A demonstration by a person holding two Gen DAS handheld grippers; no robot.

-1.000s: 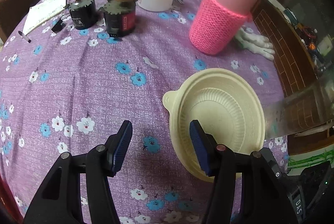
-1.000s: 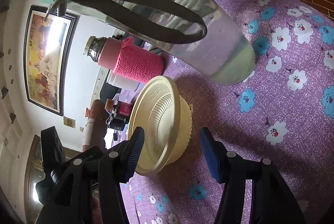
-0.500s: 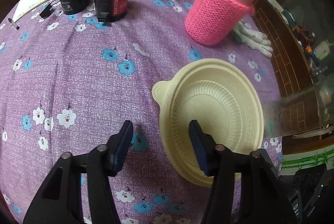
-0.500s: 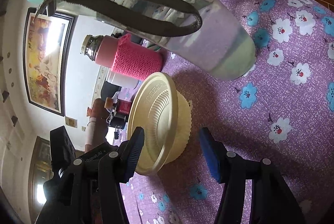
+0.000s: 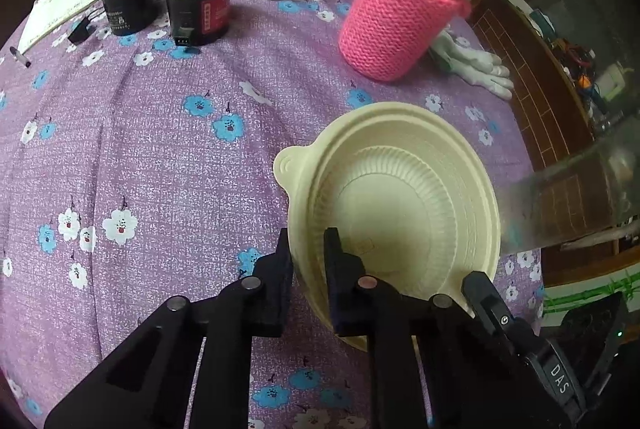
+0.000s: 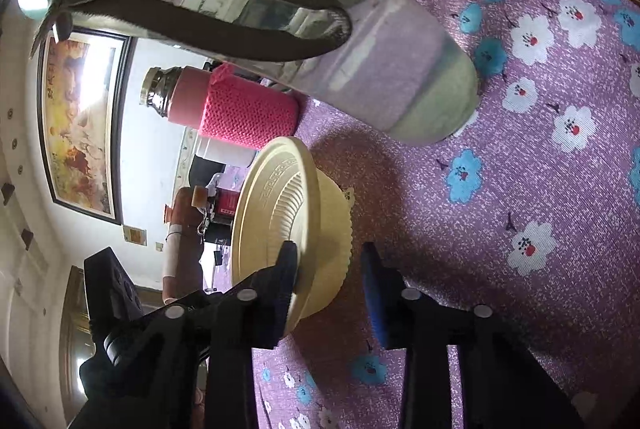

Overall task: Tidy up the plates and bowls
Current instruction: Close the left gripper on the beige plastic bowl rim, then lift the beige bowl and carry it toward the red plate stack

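Sitting on the purple flowered tablecloth is a pale cream bowl of moulded pulp or plastic, round, with a small rounded tab sticking out of its rim at about ten o'clock in the left wrist view. Its inside wall is finely ribbed around a smooth flat floor. In the right wrist view it shows as two parts: a wide flat rim or plate-like piece above a deeper scalloped body; whether that is one bowl or a plate nested in a bowl cannot be settled from these angles.

The left gripper is clenched on the bowl's near rim, at about seven o'clock on the bowl: one dark pad outside the wall, the other inside, the wall pinched between them.

The right gripper is at the bowl's opposite edge. Its jaws are closing, with the rim and side wall between them; the inner pad lies against the rim, while the blue pad still stands clear of the body, touching only air above the cloth.

Beyond the bowl, at twelve o'clock in the left view, stands a jar in a pink knitted sleeve. A clear bottle with a strap stands near the bowl at one o'clock in the right view.
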